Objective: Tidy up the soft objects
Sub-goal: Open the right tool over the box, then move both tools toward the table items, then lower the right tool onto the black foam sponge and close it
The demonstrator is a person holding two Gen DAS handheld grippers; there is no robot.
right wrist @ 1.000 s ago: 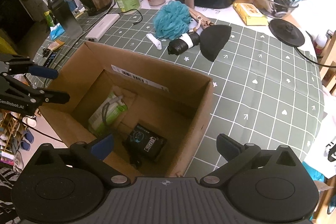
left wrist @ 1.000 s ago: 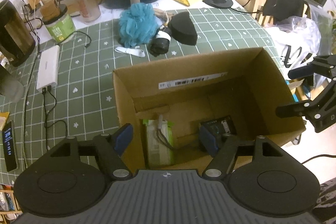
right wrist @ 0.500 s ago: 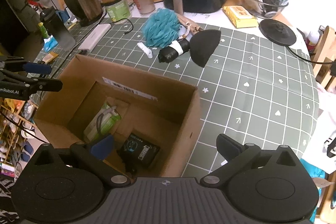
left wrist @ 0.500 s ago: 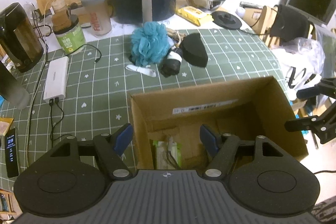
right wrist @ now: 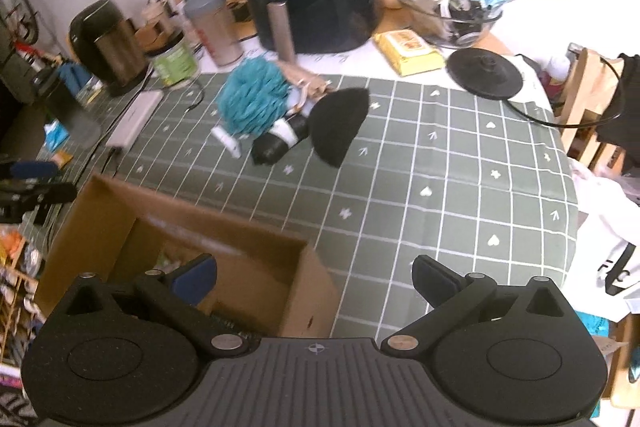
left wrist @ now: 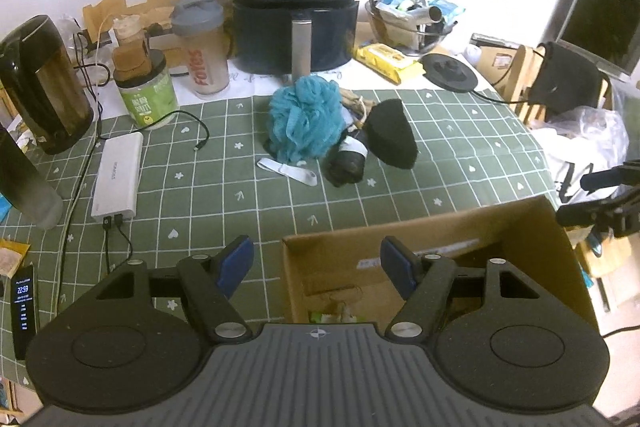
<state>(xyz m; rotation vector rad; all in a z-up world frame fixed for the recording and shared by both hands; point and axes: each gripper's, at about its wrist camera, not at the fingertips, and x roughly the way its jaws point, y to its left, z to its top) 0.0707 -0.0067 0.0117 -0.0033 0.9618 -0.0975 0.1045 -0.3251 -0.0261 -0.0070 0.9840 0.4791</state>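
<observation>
Black ribbed tongs (left wrist: 316,263), blue pads (left wrist: 236,261), silver screws, round side discs.

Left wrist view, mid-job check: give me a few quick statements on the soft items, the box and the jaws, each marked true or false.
1. The blue bath pouf lies on the green tablecloth, outside the cardboard box. True.
2. The left gripper holds the pouf. False: its jaws are open with nothing between them.
3. The black rolled cloth touches the pouf. True.
4. The right gripper is shut. False: its jaws are open and hold nothing.
5. The black wedge-shaped piece is inside the box. False: it lies on the tablecloth beside the rolled cloth.
</observation>
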